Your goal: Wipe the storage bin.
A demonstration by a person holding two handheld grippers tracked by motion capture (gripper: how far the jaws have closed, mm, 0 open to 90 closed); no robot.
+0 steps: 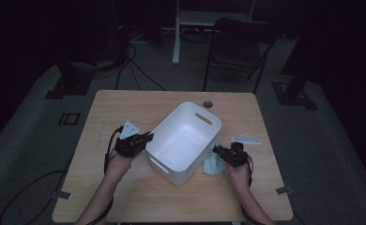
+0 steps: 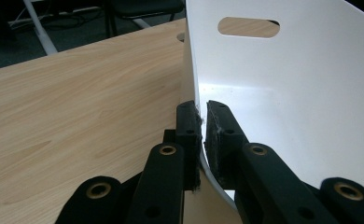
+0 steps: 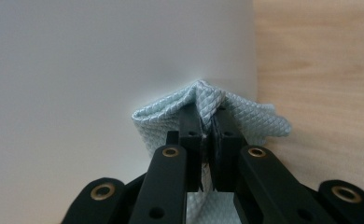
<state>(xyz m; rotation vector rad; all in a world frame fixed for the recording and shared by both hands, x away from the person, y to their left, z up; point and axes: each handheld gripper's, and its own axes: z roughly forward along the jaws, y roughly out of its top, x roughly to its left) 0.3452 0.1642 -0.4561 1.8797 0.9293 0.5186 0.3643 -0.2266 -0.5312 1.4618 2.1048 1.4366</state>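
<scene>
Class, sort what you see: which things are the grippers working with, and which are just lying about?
In use:
white bin, rim clamped by left gripper
pale blue cloth, pinched by right gripper

Lying about:
white strip on table
folding chair

Smooth plastic bin (image 1: 186, 140) — quilted cloth (image 3: 245, 116)

In the left gripper view the white tub (image 2: 287, 93) runs off the top and right edges, so its far wall and floor are cut away, and the left gripper (image 2: 202, 122) hides the stretch of rim pinched in its jaws. In the right gripper view the pale blue cloth (image 3: 245, 116) is cut off at the bottom edge, and the right gripper (image 3: 207, 122) covers its gripped fold. In the high view the flat white thing (image 1: 246, 140) is too small to identify.
</scene>
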